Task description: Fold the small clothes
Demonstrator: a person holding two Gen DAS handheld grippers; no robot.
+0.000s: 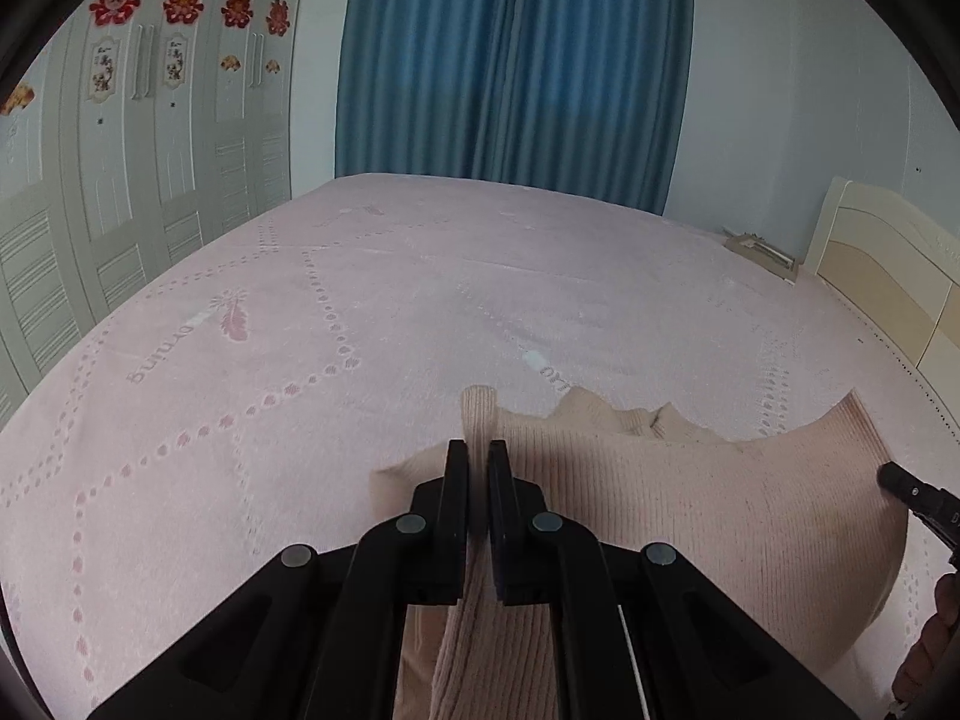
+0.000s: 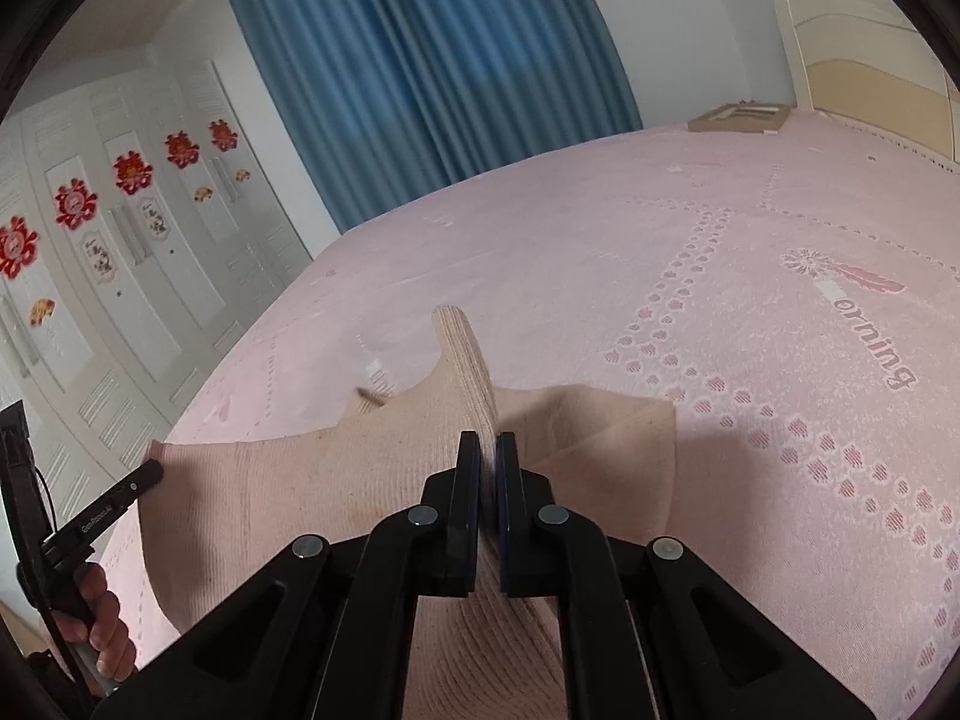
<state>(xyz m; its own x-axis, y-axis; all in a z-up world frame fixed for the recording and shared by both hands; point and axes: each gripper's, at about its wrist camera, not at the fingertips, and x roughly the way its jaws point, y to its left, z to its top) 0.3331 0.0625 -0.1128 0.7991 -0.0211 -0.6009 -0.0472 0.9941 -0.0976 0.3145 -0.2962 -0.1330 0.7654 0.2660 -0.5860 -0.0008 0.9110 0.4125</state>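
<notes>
Left claw: the left claw [image 1: 478, 450] was pinched on a strap-like strip of the beige knit top [image 1: 690, 510], its two black fingers pressed against the ribbed fabric from either side; the strip stood up past the fingertips.
Right claw: the right claw [image 2: 488, 441] was likewise clamped on a raised strip of the beige knit top [image 2: 288, 498], fabric squeezed between the finger pads and rising beyond them.
Other claw seen across: in the left wrist view the right claw's black tip showed at the far right edge, against the garment's edge; in the right wrist view the left claw's finger and the hand [image 2: 99, 618] gripping its handle appeared at lower left, at the top's opposite corner.
Garment: the top hung stretched between the two claws, its lower part draping toward the bed, folds bunched in the middle.
Bed: a pink patterned bedspread [image 1: 360, 300] with feather motifs and lettering lay beneath.
Room: blue curtains [image 1: 510, 60], white wardrobe doors [image 1: 120, 180] with red decorations, a cream headboard [image 2: 864, 60].
</notes>
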